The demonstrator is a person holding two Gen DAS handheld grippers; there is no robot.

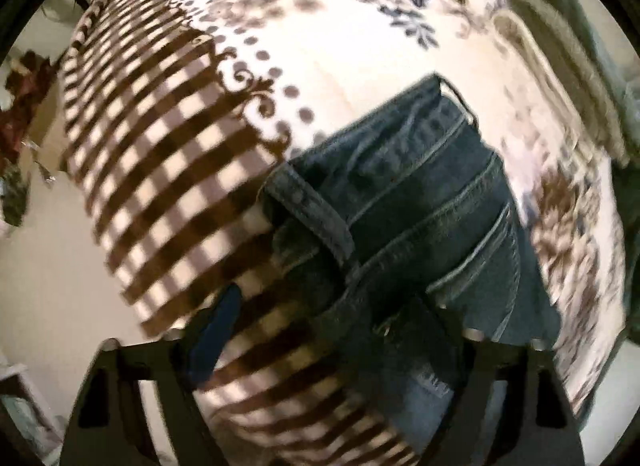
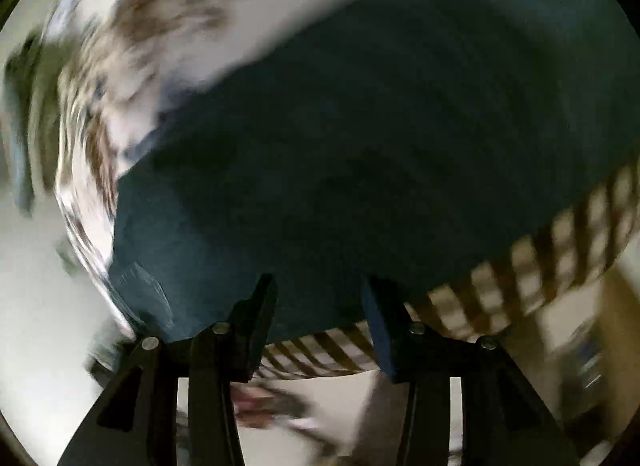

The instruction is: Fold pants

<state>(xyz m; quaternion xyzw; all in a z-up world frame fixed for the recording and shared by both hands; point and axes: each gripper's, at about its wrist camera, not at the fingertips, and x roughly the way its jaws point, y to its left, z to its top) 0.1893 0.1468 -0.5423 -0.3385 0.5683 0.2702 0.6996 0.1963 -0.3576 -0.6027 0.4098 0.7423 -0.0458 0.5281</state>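
Observation:
Dark blue jeans [image 1: 424, 201] lie on a bed with a floral and checked cover [image 1: 168, 153]. In the left wrist view I see their waistband, belt loop and back pocket. My left gripper [image 1: 320, 318] is open, its fingers [image 1: 218, 330] spread wide over the waist end near the bed's edge. In the right wrist view the jeans [image 2: 360, 145] fill the frame as a broad dark panel, blurred by motion. My right gripper [image 2: 320, 306] is open and empty, its fingertips [image 2: 376, 314] at the near edge of the denim.
Folded grey-green fabric [image 1: 560, 77] lies at the far right of the bed. The bed edge with the checked border [image 2: 540, 266] runs along the right. Pale floor [image 1: 44, 250] lies beside the bed, with dark red clutter [image 1: 24, 105] at the left.

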